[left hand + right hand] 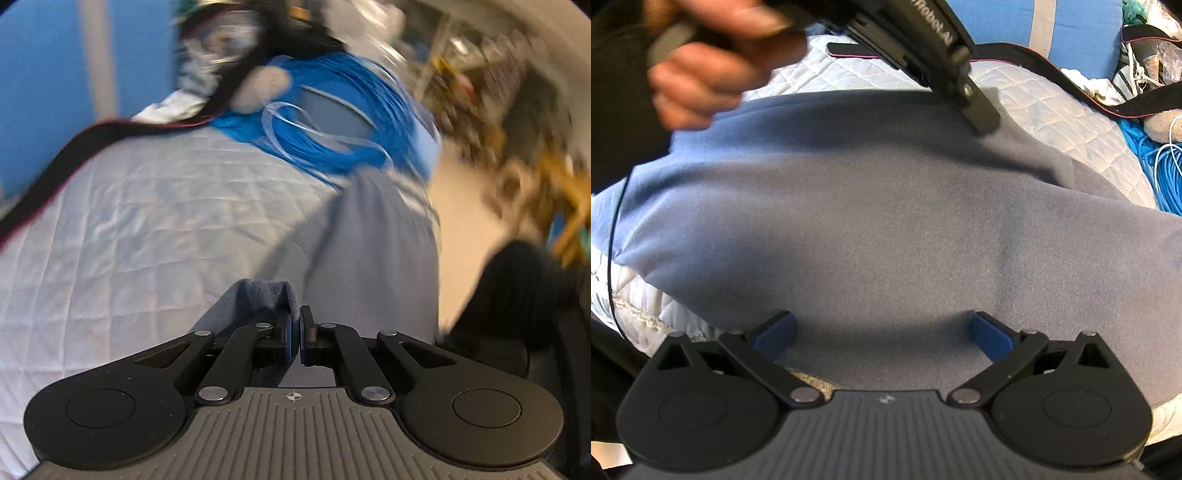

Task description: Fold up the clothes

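Fleece of a dull blue-grey, soft and matte, is spread over a white quilted bed cover (1071, 122); this garment (886, 229) is seen lying broad and mostly smooth, with one shallow crease running down its right part. At upper left in the right wrist view a hand (701, 81) is seen gripping the handle of the left tongs (984, 127), whose tips are pressed onto the far edge of the cloth. In the left wrist view those tongs (295, 332) are closed on a bunched fold of the garment (369, 240), which is raised off the cover. The right tongs (882, 336) are held wide open just above the near part of the fleece, nothing clamped. A coil of blue cable (1160, 162) is seen at far right.
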`<state>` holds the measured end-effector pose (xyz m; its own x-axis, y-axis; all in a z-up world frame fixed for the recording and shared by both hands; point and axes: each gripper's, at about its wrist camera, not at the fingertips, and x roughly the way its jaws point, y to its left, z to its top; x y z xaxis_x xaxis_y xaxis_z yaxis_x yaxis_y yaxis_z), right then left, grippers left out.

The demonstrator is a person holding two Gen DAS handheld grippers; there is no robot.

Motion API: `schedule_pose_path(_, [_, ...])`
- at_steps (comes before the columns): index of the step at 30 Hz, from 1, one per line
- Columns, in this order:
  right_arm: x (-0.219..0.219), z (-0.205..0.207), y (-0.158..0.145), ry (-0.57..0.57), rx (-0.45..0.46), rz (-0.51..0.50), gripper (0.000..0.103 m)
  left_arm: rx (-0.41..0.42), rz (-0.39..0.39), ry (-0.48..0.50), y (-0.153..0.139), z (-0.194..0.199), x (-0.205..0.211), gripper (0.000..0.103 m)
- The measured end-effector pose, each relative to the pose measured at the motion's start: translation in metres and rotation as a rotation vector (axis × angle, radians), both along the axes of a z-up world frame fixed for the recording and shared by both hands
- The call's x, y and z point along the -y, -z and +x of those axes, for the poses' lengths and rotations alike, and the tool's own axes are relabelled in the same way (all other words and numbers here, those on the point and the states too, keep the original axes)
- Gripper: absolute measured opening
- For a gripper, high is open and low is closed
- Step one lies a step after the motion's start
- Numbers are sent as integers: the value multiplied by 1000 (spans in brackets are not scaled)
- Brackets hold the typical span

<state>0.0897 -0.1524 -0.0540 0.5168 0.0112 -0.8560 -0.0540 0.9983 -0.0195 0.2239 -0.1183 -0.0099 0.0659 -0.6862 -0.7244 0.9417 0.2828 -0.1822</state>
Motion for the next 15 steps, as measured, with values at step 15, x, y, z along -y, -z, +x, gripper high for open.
schedule_pose_path(15, [1, 6, 2, -1, 1, -11, 103, 32, 92, 15, 29, -8, 0, 45])
